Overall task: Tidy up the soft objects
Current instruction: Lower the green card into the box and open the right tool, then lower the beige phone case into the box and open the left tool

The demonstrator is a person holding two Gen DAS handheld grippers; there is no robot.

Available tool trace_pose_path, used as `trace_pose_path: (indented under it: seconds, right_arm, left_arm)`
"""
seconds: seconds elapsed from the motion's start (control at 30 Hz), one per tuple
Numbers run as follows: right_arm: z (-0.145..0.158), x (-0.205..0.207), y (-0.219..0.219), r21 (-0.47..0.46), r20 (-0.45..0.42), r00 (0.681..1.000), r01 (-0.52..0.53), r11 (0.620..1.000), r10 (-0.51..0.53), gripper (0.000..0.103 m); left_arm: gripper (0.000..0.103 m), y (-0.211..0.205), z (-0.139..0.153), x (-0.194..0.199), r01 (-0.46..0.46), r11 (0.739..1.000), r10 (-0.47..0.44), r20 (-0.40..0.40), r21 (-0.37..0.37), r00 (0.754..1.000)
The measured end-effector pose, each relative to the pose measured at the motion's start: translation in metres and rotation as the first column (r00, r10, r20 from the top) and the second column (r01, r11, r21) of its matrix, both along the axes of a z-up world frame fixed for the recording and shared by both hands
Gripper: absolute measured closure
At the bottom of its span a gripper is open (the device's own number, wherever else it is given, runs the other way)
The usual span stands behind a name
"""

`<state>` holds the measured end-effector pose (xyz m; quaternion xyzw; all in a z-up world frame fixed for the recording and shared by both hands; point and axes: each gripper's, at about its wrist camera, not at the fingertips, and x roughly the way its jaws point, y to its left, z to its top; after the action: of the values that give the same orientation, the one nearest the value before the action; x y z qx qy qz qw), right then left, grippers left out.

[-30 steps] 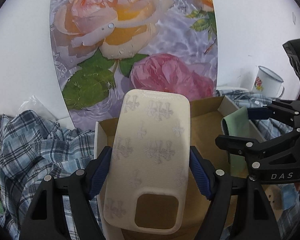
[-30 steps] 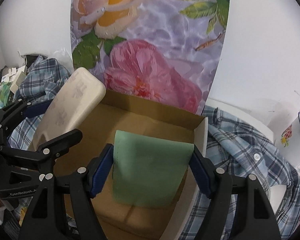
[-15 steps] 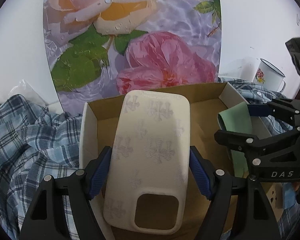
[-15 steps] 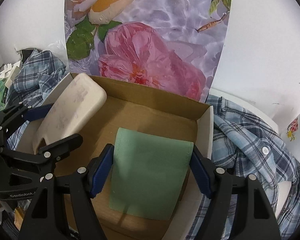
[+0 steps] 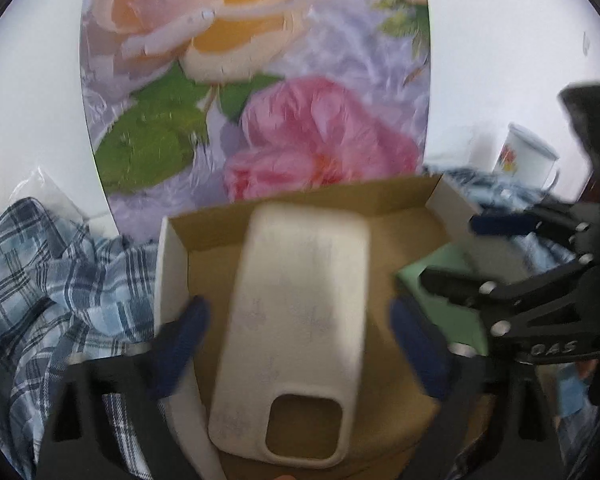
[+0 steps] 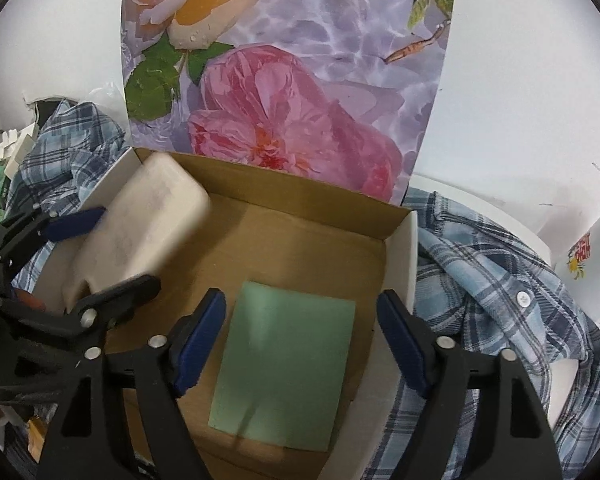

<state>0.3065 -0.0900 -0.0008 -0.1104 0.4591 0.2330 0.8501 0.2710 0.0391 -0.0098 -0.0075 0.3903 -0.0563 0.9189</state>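
Note:
A cream soft phone case (image 5: 300,320) sits tilted in the left part of the brown cardboard box (image 5: 340,196), blurred. My left gripper (image 5: 298,312) straddles it with its jaws opening, and a gap shows at each blue pad. In the right wrist view the case (image 6: 140,236) leans by the box's left wall. A green soft sheet (image 6: 284,368) lies flat on the box floor (image 6: 300,240). My right gripper (image 6: 300,300) stands over it, jaws opening, with neither pad touching the sheet.
A blue plaid shirt (image 5: 40,280) is bunched round the box on the left and also on the right (image 6: 500,280). A floral panel (image 5: 260,80) stands behind the box. A white enamel mug (image 5: 528,160) stands far right. Small clutter (image 6: 4,160) lies far left.
Both grippers' jaws have spread. The phone case has come free of the left pads and dropped into the box. The green sheet has left the right pads and lies flat.

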Motion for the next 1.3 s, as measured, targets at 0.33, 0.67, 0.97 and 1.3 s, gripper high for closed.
trace_pose_path:
  seconds: [0.33, 0.67, 0.97, 1.3]
  right_arm:
    - [0.012, -0.003, -0.01, 0.04, 0.009, 1.0, 0.0, 0.999, 0.0, 0.017]
    - [0.033, -0.004, -0.022, 0.095, 0.049, 0.999, 0.013, 0.995, -0.017, 0.001]
    - [0.053, -0.016, -0.014, 0.12, 0.122, 0.992, -0.026, 0.992, 0.011, 0.0]
    - [0.078, -0.025, -0.02, 0.179, 0.176, 0.984, -0.034, 0.983, 0.002, 0.0]
  left_arm:
    - [0.0, 0.004, 0.015, -0.004, -0.012, 1.0, 0.013, 0.028, -0.017, 1.0]
    - [0.0, 0.019, 0.035, -0.01, -0.058, 0.998, 0.057, 0.083, 0.01, 0.995]
    - [0.0, 0.024, 0.056, -0.018, -0.078, 0.997, 0.08, 0.145, -0.02, 0.986]
    - [0.0, 0.023, 0.079, -0.031, -0.053, 0.998, 0.06, 0.185, -0.04, 0.981]
